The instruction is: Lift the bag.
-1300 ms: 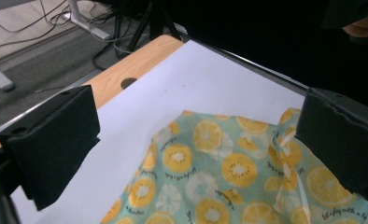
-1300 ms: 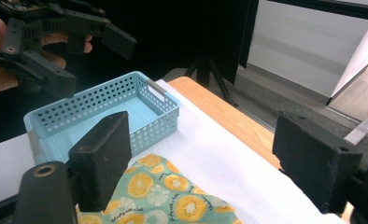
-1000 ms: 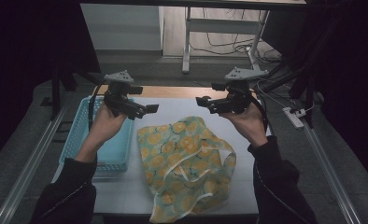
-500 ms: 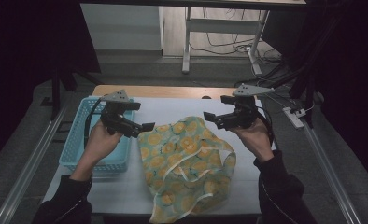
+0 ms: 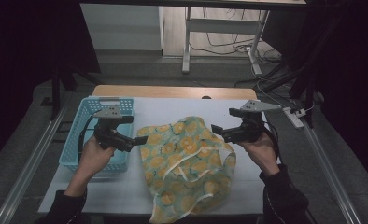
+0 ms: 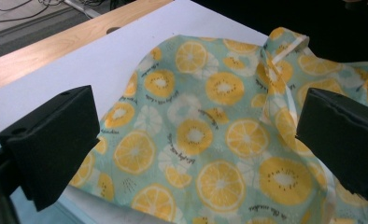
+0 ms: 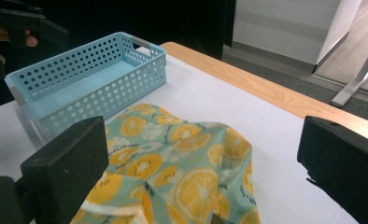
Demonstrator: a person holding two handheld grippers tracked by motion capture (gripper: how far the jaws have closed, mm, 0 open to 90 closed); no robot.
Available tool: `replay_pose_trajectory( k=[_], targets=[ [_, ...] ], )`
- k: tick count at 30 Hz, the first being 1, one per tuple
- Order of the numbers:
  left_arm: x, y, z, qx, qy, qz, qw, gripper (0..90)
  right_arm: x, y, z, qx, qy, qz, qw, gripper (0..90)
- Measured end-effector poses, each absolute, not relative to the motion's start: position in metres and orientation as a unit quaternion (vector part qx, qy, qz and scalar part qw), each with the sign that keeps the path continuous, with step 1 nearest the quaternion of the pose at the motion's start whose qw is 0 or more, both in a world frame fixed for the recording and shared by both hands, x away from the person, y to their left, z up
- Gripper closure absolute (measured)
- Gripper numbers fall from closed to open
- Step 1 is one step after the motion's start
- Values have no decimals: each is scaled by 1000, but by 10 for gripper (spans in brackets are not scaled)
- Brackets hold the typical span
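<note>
While the high view has both tongs flanking the fruit-print cloth (image 5: 187,163) mid-frame on the desk (image 5: 173,108), the left gripper view resolves lemon and kiwi print. Left tongs (image 5: 142,140) and right tongs (image 5: 215,129) point inward, released; right jaws just opened, nothing between. Basket (image 5: 100,105) upper left.

Cloth (image 5: 187,163): thin printed fabric, matt, soft creases, lemon and kiwi pattern on pale green, cream binding at the hem. Basket (image 5: 82,138), left of frame: light blue perforated plastic, slight sheen. Table top (image 5: 173,109): smooth matt white sheet, bare wood strip (image 5: 173,91) along the upper edge. Gripper pads (image 6: 56,140): black, matt, foam-like.
</note>
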State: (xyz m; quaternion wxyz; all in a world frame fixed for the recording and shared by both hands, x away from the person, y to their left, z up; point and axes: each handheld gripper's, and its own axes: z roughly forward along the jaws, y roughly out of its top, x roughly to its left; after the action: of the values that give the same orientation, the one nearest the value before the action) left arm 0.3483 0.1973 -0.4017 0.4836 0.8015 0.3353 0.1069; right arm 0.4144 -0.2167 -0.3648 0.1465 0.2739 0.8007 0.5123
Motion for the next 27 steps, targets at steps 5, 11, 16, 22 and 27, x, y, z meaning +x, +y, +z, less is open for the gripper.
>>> replay_pose_trajectory(
  k=[5,11,16,22,27],
  targets=[
    [339,200,-411,800,341,108,482,0,407,-224,-374,277,801,508,152,22],
    [326,203,-423,801,348,107,475,0,397,-232,-383,281,802,504,154,21],
    [313,208,-433,799,359,106,471,0,388,-239,-388,284,806,493,164,14],
    [295,216,-443,798,374,110,459,0,377,-249,-399,297,807,482,169,0],
    [278,224,-451,794,385,116,455,0,366,-260,-412,310,806,476,169,0]
  ],
)
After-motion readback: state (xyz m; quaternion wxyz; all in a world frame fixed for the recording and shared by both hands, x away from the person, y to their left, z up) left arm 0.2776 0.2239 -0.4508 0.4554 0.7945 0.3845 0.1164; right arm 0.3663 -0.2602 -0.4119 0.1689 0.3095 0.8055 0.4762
